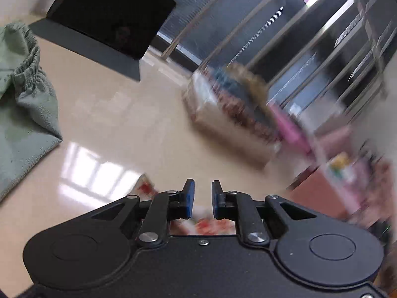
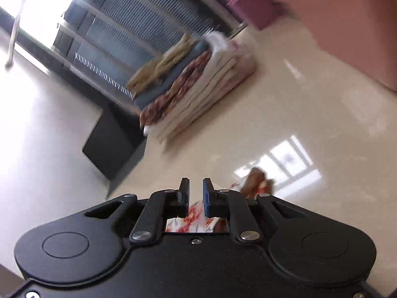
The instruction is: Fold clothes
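Left gripper (image 1: 203, 200): jaws stand slightly apart, a narrow gap between the blue pads (image 1: 189, 198). A floral garment (image 1: 211, 226), white with red-orange print, lies below and behind the fingers, and a corner of it shows to the left of the linkage. Nothing is pinched between the pads; the gripper is released.

Right gripper (image 2: 196, 197): jaws likewise parted by a narrow gap. The same floral garment (image 2: 196, 219) shows under the fingers and rises into the lower part of the gap, with a bunched fold to the right of the linkage. The pads do not appear to press on the cloth, though blur makes this uncertain; reported as released.

Counter (image 1: 119, 124): glossy, cream-coloured, with window reflections on its surface.

Other items on the counter:
- A stack of folded clothes (image 2: 198, 87), pale layers below, a red-patterned piece, a blue piece and a tan piece on top. It sits well ahead of both grippers and apart from the floral garment. In the left wrist view it is heavily blurred.
- A green garment (image 1: 27, 109) with a gathered elastic band, unfolded, at the far left edge of the left wrist view.
- A dark laptop (image 1: 109, 17), lid open, beyond the green garment.

A pink box (image 2: 250, 2) stands at the far edge in the right wrist view.
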A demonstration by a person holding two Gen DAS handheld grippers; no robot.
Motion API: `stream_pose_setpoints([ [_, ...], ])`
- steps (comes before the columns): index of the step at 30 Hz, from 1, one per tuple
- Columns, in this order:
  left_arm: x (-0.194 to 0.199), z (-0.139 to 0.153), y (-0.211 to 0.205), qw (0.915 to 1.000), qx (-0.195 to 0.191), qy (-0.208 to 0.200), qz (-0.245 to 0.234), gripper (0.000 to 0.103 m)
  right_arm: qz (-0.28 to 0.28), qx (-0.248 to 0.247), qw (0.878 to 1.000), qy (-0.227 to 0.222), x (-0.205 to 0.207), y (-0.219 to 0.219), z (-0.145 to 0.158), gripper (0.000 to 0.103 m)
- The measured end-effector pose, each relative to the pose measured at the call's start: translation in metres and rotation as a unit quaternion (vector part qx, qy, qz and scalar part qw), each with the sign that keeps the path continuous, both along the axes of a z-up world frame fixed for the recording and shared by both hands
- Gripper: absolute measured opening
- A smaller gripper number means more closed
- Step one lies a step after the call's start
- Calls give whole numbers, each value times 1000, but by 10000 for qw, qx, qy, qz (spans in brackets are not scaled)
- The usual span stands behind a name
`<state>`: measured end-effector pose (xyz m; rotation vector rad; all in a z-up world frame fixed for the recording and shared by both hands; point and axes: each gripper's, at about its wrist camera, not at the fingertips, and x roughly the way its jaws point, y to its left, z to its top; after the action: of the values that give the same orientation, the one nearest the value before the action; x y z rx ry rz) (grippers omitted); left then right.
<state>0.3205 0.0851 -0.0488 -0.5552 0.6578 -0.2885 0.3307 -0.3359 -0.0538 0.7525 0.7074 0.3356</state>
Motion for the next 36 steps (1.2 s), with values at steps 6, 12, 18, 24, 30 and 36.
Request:
stream_pose_setpoints([
  [6, 4, -19, 11, 9993, 31, 206, 322, 12, -102, -1154, 9932, 110, 4, 10, -10, 9],
  [12, -1, -28, 26, 9979, -404, 73, 498, 11, -208, -606, 9979, 80, 3, -8, -22, 3],
  [18, -11, -16, 32, 9958, -573, -132, 702, 44, -424, -128, 9990, 23, -6, -15, -20, 41],
  [24, -58, 23, 41, 9901, -609, -811, 970, 103, -467, -179, 9969, -606, -46, -14, 16, 74],
  [30, -114, 35, 51, 9914, -287, -753, 1034, 103, -196, -1475, 9840, -980, -111, 5, 43, 100],
  [36, -166, 33, 45, 9916, 589, -546, 1016, 103, -163, -1698, 9804, -988, -168, 19, 35, 102],
])
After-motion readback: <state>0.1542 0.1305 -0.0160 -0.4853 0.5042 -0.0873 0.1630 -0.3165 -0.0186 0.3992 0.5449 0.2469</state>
